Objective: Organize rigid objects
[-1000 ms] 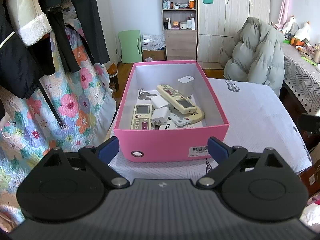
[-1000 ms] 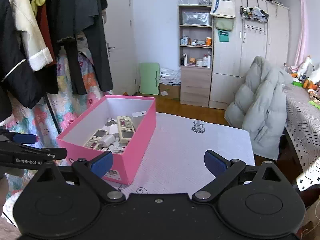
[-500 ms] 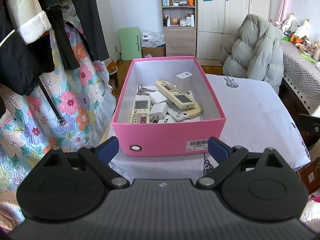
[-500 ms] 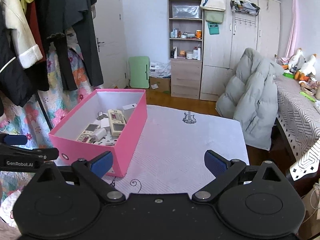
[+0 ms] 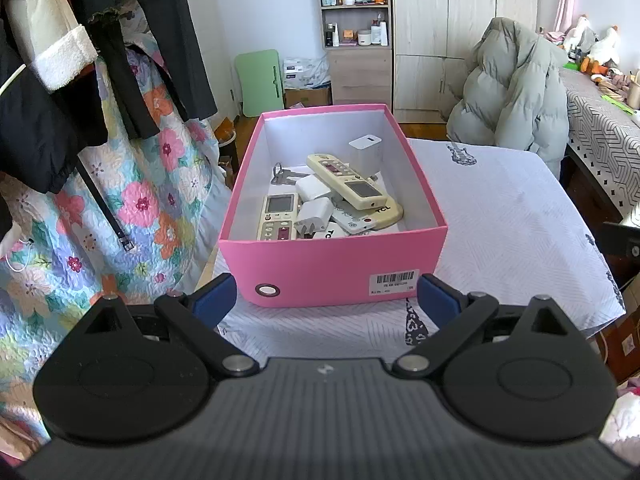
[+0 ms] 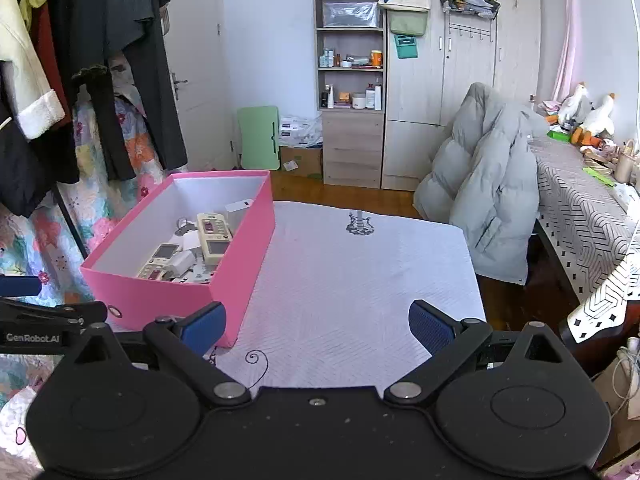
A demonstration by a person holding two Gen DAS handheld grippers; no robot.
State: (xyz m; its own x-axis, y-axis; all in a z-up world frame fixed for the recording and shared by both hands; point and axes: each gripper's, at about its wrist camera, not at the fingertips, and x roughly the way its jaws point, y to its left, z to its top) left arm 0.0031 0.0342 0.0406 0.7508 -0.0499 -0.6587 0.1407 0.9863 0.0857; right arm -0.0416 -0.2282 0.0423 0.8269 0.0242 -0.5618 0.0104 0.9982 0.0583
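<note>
So the pink box sits on the left part of the white tablecloth. Inside it: a few cream remotes, white chargers, and keys toward the far end. The left gripper hovers right in front of the box, fingers spread wide, holding nothing. The right gripper is off to the box's right over bare cloth, also wide apart and empty.

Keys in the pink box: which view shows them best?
The left wrist view. It looks down into the pink box, so the keys lie plainly beside the remotes. The right wrist view shows them smaller and at a slant, partly hidden by a remote.
</note>
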